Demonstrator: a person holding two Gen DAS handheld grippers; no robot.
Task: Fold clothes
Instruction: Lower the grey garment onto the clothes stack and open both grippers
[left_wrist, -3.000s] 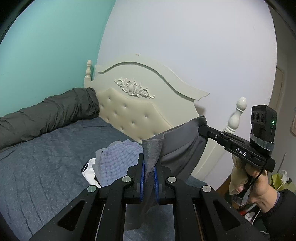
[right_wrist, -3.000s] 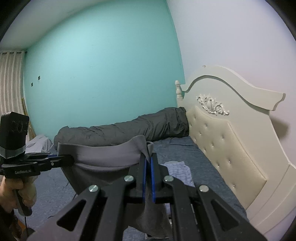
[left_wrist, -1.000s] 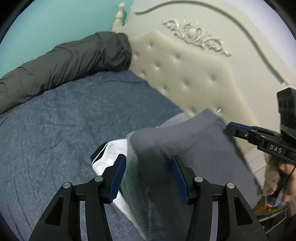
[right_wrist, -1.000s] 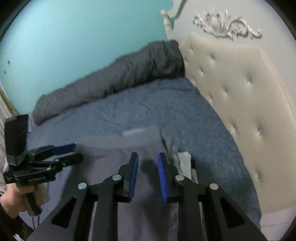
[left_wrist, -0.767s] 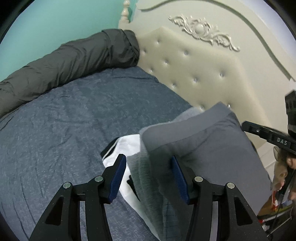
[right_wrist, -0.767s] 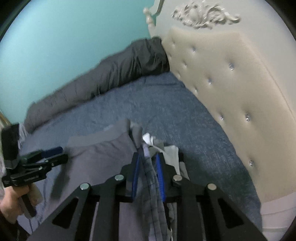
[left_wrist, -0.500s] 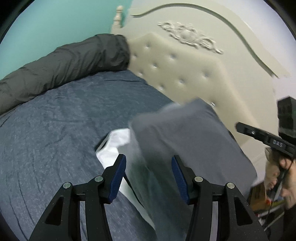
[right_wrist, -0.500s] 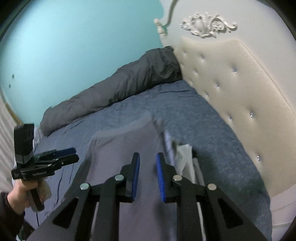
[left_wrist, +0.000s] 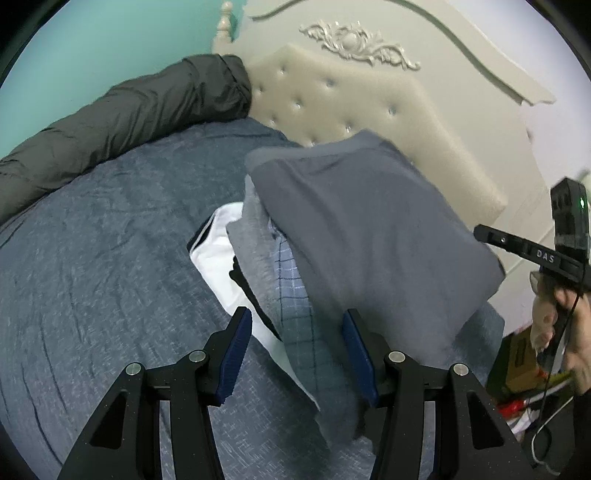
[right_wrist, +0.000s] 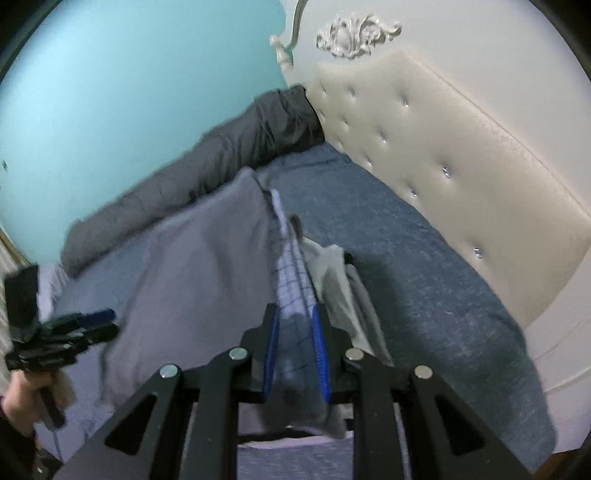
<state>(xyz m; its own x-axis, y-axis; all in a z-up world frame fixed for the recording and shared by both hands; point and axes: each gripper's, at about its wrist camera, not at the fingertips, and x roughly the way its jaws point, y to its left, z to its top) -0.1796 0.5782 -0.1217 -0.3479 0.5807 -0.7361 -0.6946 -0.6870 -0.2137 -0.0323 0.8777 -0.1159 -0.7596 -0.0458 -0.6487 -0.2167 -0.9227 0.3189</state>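
Note:
A folded grey garment lies on top of a pile of clothes on the bed, over a blue checked shirt and a white garment with dark stripes. My left gripper is wide open just short of the pile's near edge, holding nothing. My right gripper is partly open; the edge of the checked shirt and some grey cloth lie between its pads. The grey garment spreads to its left. Each gripper shows in the other's view, the right gripper and the left gripper.
The bed has a blue-grey cover. A dark grey rolled duvet runs along the teal wall. The cream tufted headboard stands behind the pile. A hand holds the right gripper, above clutter beside the bed.
Three seconds ago both grippers were shut on the grey garment held up in the air. Both have let go, and it now lies flat on the pile. The right gripper has sunk to the pile's edge.

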